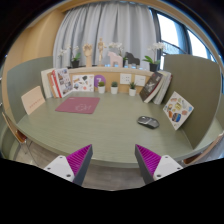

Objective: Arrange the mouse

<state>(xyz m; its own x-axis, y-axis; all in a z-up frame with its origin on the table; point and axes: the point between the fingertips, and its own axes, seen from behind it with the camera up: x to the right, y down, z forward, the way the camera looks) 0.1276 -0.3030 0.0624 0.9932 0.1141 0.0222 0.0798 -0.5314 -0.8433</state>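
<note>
A dark grey mouse (148,122) lies on the grey-green table (110,135), towards its right side. A dark red mouse mat (77,105) lies flat on the table's left half, well apart from the mouse. My gripper (113,160) is open and empty, held above the table's near edge. Its magenta pads (80,158) stand wide apart. The mouse is beyond the right finger, and the mat is beyond the left finger.
Books and cards (62,82) lean along the back of the table, with small potted plants (100,84) between them. A picture book (178,108) leans at the right. A chair (33,98) stands at the left. Curtains and a window are behind.
</note>
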